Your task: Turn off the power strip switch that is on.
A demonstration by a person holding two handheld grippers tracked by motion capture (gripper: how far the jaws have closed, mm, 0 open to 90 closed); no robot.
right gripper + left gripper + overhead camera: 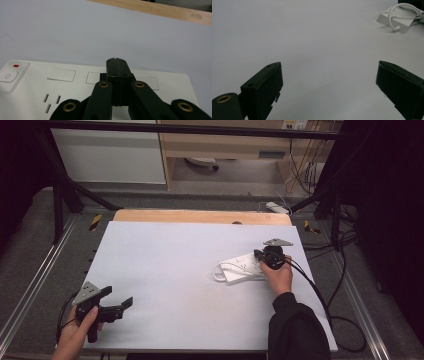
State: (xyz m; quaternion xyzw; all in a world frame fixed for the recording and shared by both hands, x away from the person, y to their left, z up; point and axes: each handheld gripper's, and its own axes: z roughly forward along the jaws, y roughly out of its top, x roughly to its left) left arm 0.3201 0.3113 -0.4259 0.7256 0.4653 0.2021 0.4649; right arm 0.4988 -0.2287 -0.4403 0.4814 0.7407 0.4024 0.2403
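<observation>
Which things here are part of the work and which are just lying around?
In use: power strip, its white cord, right tongs shut above the strip, left tongs open over the table.
Lying about: white adapter on the floor, floor cables.

My counter [165, 270] is a plain pale grey-white sheet with no pattern, and a strip of light wood [200, 216] runs along its far edge. The power strip [240, 268] on it is white, with a white cord [218, 270]; up close I see a small red mark [16, 66] above its white power button [8, 75]. My left hand-held gripper [116, 306] is black with a grey plate [88, 292]. My right hand-held gripper [261, 256] is black too, with brass-coloured rivets [104, 84]. My sleeve [295, 327] is black. The floor [30, 270] is dull grey.
</observation>
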